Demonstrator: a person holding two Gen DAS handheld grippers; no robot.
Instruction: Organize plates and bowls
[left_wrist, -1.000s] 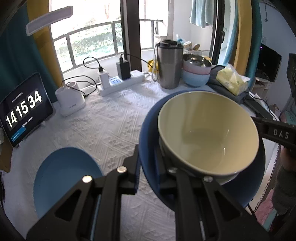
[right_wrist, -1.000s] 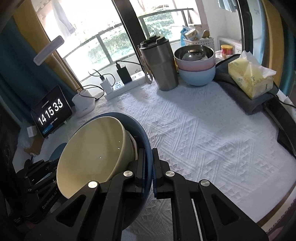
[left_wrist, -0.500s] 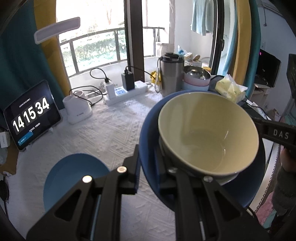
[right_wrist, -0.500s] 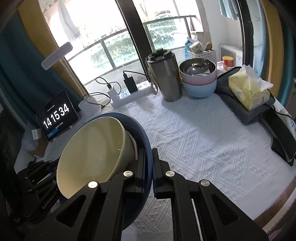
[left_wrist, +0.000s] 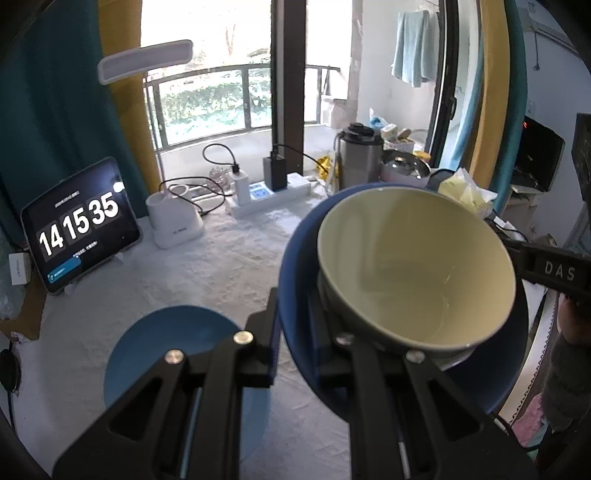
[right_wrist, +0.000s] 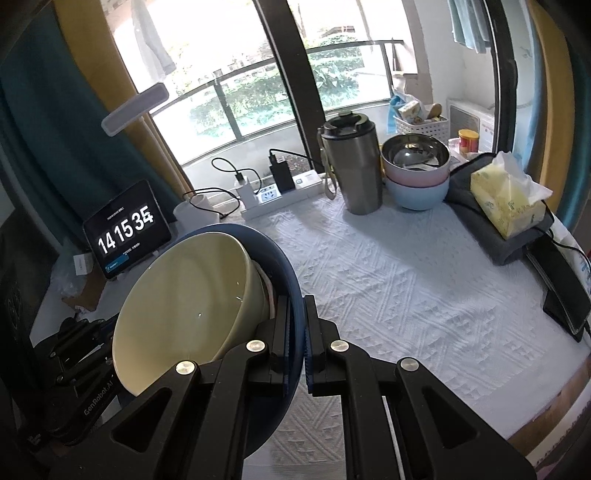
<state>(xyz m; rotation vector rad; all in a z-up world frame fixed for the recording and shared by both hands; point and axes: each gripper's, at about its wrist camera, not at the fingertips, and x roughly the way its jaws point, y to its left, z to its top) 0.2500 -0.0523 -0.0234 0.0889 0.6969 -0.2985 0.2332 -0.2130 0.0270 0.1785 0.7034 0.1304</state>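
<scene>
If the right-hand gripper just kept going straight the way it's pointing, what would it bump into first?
The right gripper is already shut on the rim of the dark blue plate, so that plate travels with it. Beyond it lies the white tablecloth; further on, probably the steel tumbler, though depth is hard to judge.

Left gripper (left_wrist: 293, 325) clamped on blue plate (left_wrist: 295, 266) bearing cream bowl (left_wrist: 413, 266).

Left gripper (left_wrist: 293, 332) and right gripper (right_wrist: 295, 339), jaws clamped, angled downward.
</scene>
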